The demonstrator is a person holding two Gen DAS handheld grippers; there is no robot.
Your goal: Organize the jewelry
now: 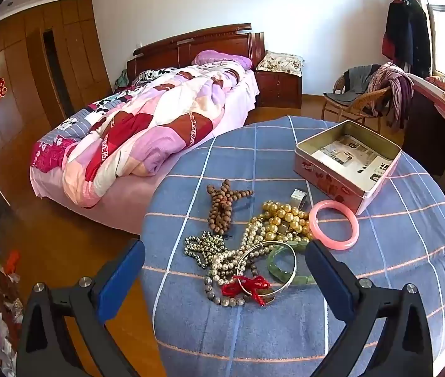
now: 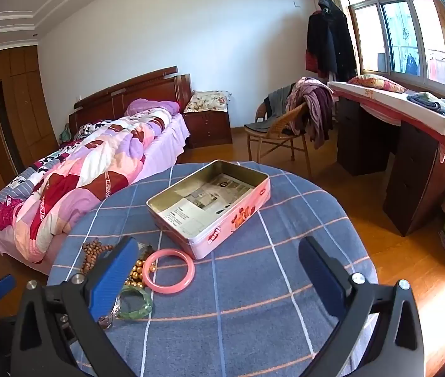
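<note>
A heap of jewelry lies on a round table with a blue checked cloth (image 1: 285, 339): brown wooden beads (image 1: 222, 204), gold pearls (image 1: 282, 220), dark metallic beads (image 1: 202, 245), white pearls (image 1: 238, 251), a silver bangle (image 1: 266, 267), a green bangle (image 1: 282, 267), a red knot (image 1: 250, 286) and a pink bangle (image 1: 334, 224). An open pink tin (image 1: 348, 163), lined with newspaper, stands behind it. My left gripper (image 1: 224, 267) is open above the heap. My right gripper (image 2: 219, 267) is open and empty, above the cloth in front of the tin (image 2: 210, 201), near the pink bangle (image 2: 169, 268).
A bed with a patchwork quilt (image 1: 147, 125) stands left of the table. A wicker chair with clothes (image 2: 285, 125) and a dark desk (image 2: 410, 169) stand beyond at right. Wooden floor surrounds the table.
</note>
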